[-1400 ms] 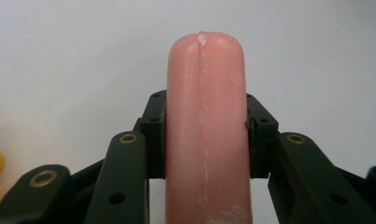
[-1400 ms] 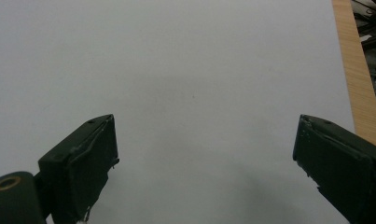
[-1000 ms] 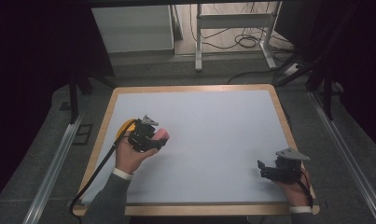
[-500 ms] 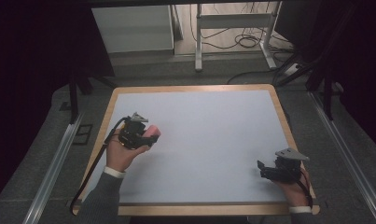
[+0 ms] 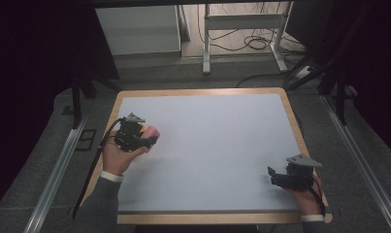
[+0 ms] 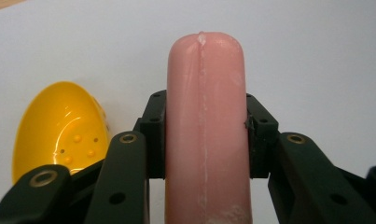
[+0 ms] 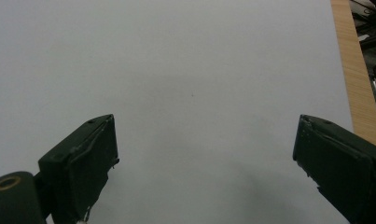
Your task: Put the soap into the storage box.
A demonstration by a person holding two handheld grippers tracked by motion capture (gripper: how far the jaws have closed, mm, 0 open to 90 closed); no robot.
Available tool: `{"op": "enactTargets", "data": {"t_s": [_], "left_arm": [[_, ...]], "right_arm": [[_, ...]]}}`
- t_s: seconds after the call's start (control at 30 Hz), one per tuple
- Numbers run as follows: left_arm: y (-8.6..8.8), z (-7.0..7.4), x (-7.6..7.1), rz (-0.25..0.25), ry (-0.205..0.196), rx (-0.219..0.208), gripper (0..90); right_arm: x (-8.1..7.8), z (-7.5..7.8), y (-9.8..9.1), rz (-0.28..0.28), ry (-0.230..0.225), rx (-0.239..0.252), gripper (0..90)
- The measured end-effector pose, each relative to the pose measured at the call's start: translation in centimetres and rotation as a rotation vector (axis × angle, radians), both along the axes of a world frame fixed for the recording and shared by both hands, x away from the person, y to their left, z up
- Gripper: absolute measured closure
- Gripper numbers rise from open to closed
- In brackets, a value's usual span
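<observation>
As seen from each camera in turn, the scene reads as follows.

High view, surface: a pale grey-white surface (image 5: 217,145) with a wooden border, set on dark flooring, with metal frame legs and cables beyond its far edge.
High view, left claw: the left claw (image 5: 152,137) sits near the left edge of the surface, held in the person's left hand (image 5: 116,156); a pink sausage-shaped object (image 5: 152,132) projects from its front, and a patch of yellow shows just beside the claw's body.
High view, right claw: the right claw (image 5: 274,175) sits near the front right corner of the surface, in the person's right hand (image 5: 307,189), a grey three-cornered plate on top; well apart from the left claw.

Left gripper view, claw state: the two black jaws are clamped on the pink sausage-shaped object (image 6: 205,126), one pad pressed against each long side.
Left gripper view, object: smooth, rounded at its far end, with a pale seam running along its length; it extends past the jaw tips over the surface.
Left gripper view, neighbour: a yellow perforated scoop or bowl (image 6: 59,128) lies on the surface just beside the left jaw, partly hidden behind it.

Right gripper view, claw state: the jaws stand wide apart with bare surface (image 7: 195,93) between them.
Right gripper view, edge: the wooden border (image 7: 351,70) runs along the right side.
</observation>
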State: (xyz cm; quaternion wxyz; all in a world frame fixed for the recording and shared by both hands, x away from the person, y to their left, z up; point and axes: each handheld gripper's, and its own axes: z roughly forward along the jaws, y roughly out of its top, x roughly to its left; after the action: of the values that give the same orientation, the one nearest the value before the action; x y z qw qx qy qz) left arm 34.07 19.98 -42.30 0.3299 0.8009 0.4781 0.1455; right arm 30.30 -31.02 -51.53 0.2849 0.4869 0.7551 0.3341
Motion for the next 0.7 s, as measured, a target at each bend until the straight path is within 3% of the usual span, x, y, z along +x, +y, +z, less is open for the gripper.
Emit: {"op": "enactTargets", "data": {"t_s": [0.7], "left_arm": [[2.7, 0.6, 0.4, 0.067, -0.004, 0.004, 59.9]], "right_arm": [[0.0, -0.1, 0.0, -0.001, 0.002, -0.003, 6.3]]}}
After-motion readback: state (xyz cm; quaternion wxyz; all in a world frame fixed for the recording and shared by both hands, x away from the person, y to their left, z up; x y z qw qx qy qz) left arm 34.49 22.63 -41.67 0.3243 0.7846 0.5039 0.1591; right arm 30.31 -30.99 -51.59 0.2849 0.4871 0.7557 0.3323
